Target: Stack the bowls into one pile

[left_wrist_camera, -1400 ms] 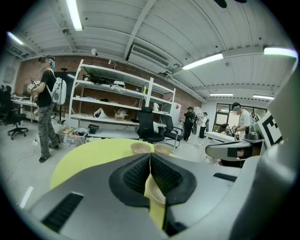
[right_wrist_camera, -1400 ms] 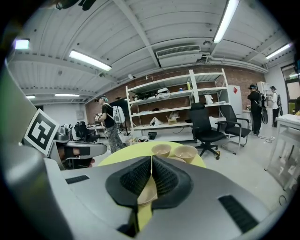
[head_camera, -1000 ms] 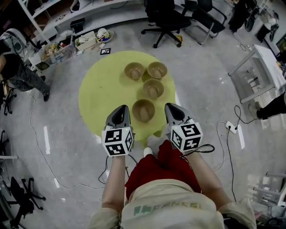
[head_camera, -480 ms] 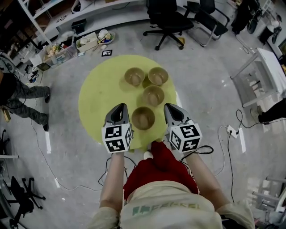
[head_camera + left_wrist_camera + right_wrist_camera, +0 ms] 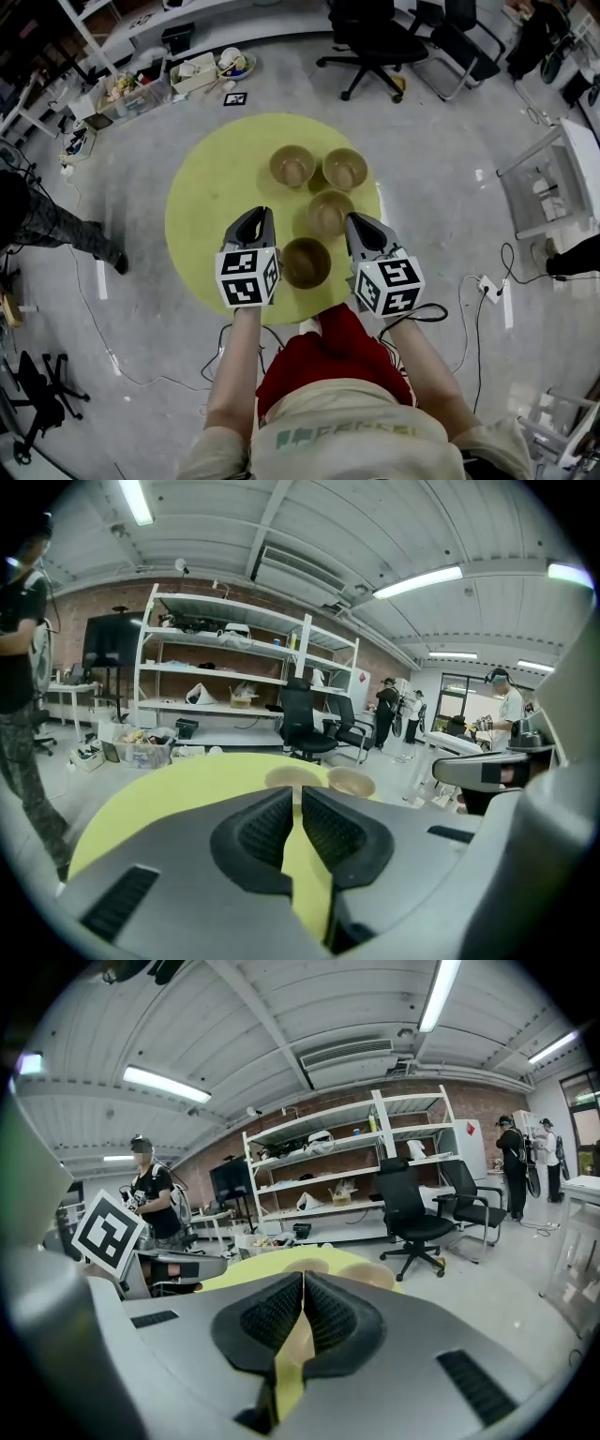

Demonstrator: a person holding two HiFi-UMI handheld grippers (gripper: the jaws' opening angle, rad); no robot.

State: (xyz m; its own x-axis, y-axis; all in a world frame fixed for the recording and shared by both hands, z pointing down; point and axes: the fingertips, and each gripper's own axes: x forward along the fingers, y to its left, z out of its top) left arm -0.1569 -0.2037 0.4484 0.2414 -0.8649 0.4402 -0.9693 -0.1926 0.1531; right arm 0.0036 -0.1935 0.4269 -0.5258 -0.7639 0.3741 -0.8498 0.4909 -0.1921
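Tan round bowls point(image 5: 292, 166) unstacked on round yellow desk point(image 5: 206, 197) | nearest bowl point(image 5: 306, 262) at near edge between left gripper point(image 5: 261, 214) and right gripper point(image 5: 354, 221) | both jaws together, empty

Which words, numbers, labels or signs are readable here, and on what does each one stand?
No word or number is readable.
Green print on the shirt: too blurred to read.
Left gripper and right gripper: square black-and-white markers, no letters.
Card lying apart: the same kind of marker, no letters.
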